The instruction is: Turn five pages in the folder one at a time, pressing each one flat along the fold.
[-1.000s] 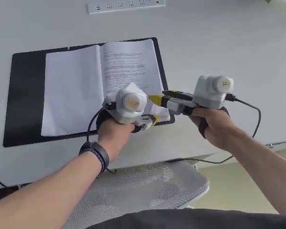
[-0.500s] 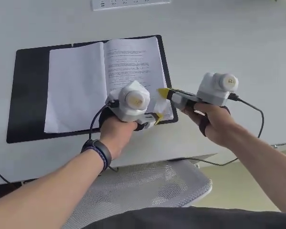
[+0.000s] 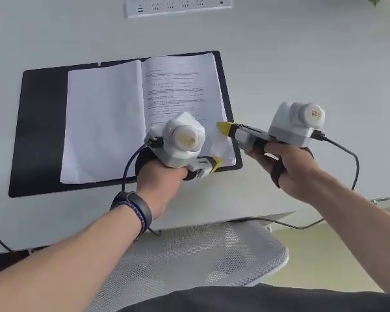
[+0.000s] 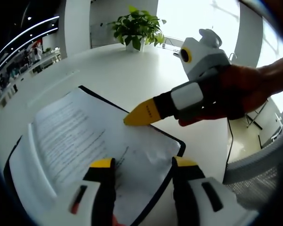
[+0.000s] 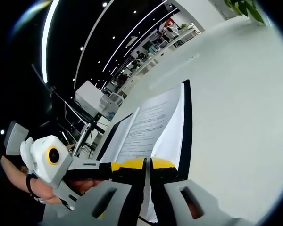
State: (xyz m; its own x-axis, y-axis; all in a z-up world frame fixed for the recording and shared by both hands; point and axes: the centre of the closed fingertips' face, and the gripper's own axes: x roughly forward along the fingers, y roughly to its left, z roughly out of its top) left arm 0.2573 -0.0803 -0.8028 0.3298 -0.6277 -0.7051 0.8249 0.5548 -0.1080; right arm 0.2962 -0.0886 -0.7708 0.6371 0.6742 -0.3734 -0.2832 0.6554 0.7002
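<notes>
At five o'clock of the open folder (image 3: 39,130) on the surface (image 3: 312,58), the right hand-held gripper (image 3: 225,128) sits closed by the printed page (image 3: 182,84) corner, the left hand-held gripper (image 4: 144,165) gapes empty; best pinch just one sheet.

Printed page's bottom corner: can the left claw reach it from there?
Probably yes. The left claw is open right over that corner of the printed page, with nothing lying on it. The right claw, shut, points at the page farther up.
</notes>
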